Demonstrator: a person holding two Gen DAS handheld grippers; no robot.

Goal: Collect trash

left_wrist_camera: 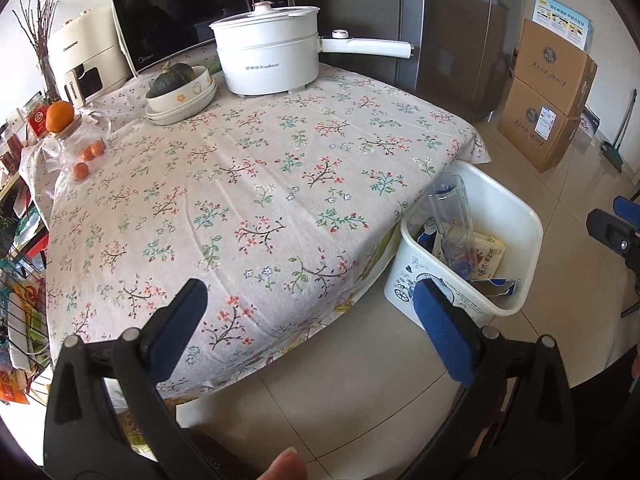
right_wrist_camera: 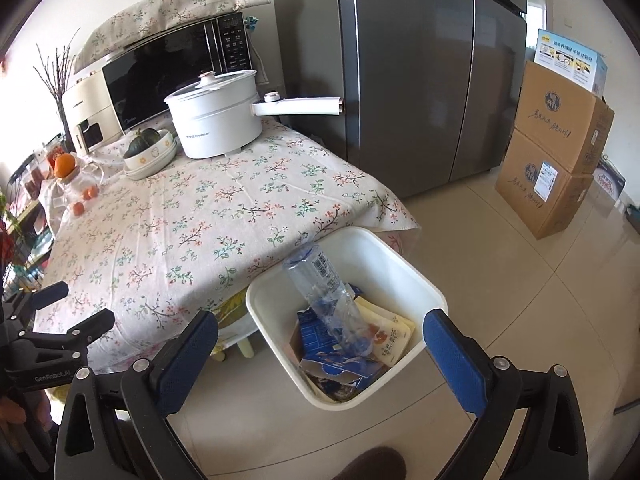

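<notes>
A white bin [left_wrist_camera: 505, 204] [right_wrist_camera: 362, 254] stands on the tiled floor against the table's right corner. Inside it a clear plastic bottle [left_wrist_camera: 452, 216] [right_wrist_camera: 332, 300] leans upright over a yellow wrapper [left_wrist_camera: 490, 256] [right_wrist_camera: 390, 336] and a blue packet [right_wrist_camera: 316, 336]. My left gripper [left_wrist_camera: 310, 286] is open and empty over the table's near edge, with the bin just beyond its right finger. My right gripper [right_wrist_camera: 322, 318] is open and empty above the bin's near side. Each gripper also shows at the edge of the other's view.
The table [left_wrist_camera: 240, 184] has a floral cloth and carries a white electric pot [left_wrist_camera: 268, 60], a bowl with a squash [left_wrist_camera: 180, 88] and a glass teapot with oranges [left_wrist_camera: 76, 144]. A grey fridge [right_wrist_camera: 420, 80] and stacked cardboard boxes [right_wrist_camera: 556, 160] stand behind. A wire rack is at the left.
</notes>
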